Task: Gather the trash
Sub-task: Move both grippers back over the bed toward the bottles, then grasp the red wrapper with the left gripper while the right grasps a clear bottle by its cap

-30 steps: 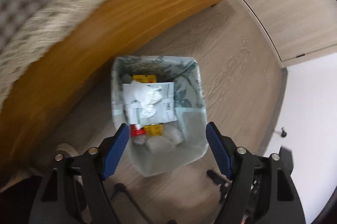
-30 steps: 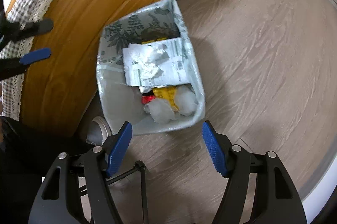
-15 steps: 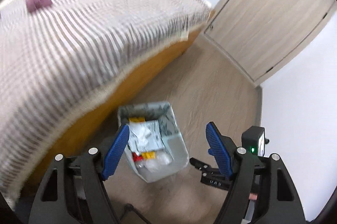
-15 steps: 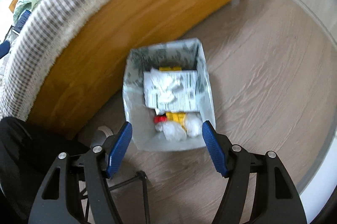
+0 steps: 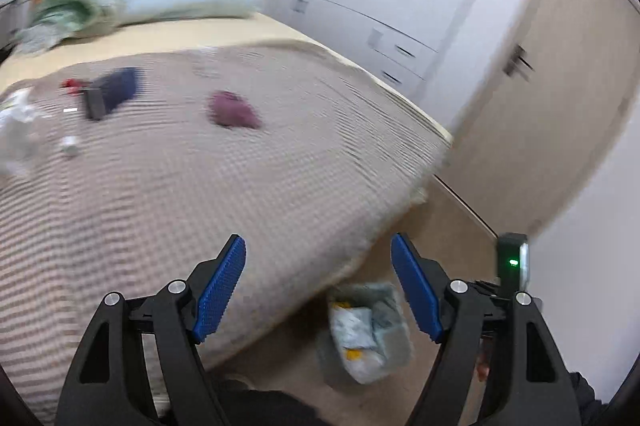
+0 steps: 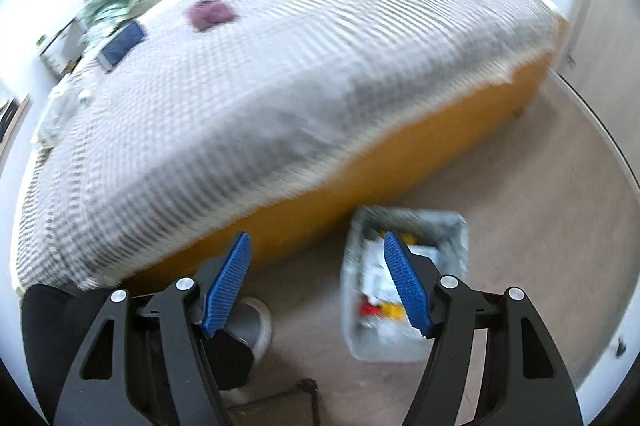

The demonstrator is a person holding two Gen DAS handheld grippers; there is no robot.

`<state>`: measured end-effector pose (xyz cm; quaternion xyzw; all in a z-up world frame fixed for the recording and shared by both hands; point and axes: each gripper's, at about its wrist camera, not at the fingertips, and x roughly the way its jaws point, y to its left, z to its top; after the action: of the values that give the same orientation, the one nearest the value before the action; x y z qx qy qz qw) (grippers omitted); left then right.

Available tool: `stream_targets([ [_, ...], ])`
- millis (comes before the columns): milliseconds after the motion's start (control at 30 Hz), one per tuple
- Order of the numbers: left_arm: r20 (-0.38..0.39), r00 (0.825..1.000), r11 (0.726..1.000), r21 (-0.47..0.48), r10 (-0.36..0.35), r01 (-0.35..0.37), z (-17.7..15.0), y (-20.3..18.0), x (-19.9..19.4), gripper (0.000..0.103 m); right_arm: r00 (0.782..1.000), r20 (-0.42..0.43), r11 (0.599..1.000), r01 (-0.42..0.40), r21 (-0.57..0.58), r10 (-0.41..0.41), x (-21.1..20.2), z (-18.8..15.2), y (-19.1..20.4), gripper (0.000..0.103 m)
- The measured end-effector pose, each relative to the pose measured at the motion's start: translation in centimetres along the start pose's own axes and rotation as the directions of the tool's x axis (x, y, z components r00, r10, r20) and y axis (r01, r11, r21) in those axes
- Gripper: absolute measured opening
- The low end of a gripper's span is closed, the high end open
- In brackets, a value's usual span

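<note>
Both my left tongs (image 5: 318, 290) and right tongs (image 6: 316, 284) gape empty; the crumpled white trash (image 5: 16, 129) lies far-left across the bed (image 5: 260, 165), nearer my left.

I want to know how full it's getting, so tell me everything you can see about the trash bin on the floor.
The trash bin is a small, pale grey rectangular tub with a faint leafy pattern, standing upright on the wood-look floor right beside the bed's orange wooden side. It is open-topped and well filled with white crumpled paper, a printed sheet and yellow and red scraps. Neither gripper touches it. The picture is blurred, so finer detail is unclear.
</note>
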<state>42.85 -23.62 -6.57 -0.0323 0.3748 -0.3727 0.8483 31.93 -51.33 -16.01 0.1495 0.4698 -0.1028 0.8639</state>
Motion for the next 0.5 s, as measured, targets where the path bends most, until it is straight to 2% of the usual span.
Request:
stream_targets([
  [100, 0.055, 0.996, 0.994, -0.085, 0.068, -0.063, 1.2, 5.6, -2.3, 0.073, 0.999, 0.012, 0.997, -0.041, -0.067, 0.042, 0.9, 2.6, 5.0, 0.066],
  [200, 0.113, 0.985, 0.967, -0.232, 0.132, -0.103, 2.2, 12.4, -4.6, 0.076, 0.998, 0.01, 0.99, -0.068, -0.127, 0.07, 2.0, 4.5, 9.1, 0.066],
  [267, 0.134, 0.976, 0.929, -0.352, 0.173, -0.117, 2.5, 17.2, -5.6, 0.077, 0.996, 0.009, 0.982, -0.087, -0.166, 0.09, 2.8, 5.5, 11.9, 0.066],
  [333, 0.133, 0.972, 0.875, -0.47, 0.196, -0.113, 2.4, 22.5, -6.3, 0.077, 0.994, 0.009, 0.971, -0.102, -0.218, 0.106, 3.7, 6.6, 15.1, 0.066],
  [433, 0.119, 0.969, 0.806, -0.582, 0.217, -0.109, 2.1, 28.6, -6.2, 0.077, 0.992, -0.004, 0.95, -0.122, -0.287, 0.126, 5.3, 8.2, 19.1, 0.066],
  [500, 0.101, 0.964, 0.776, -0.616, 0.246, -0.133, 2.4, 31.5, -5.8, 0.077, 0.991, -0.004, 0.935, -0.129, -0.33, 0.135, 6.5, 9.7, 21.9, 0.066],
])
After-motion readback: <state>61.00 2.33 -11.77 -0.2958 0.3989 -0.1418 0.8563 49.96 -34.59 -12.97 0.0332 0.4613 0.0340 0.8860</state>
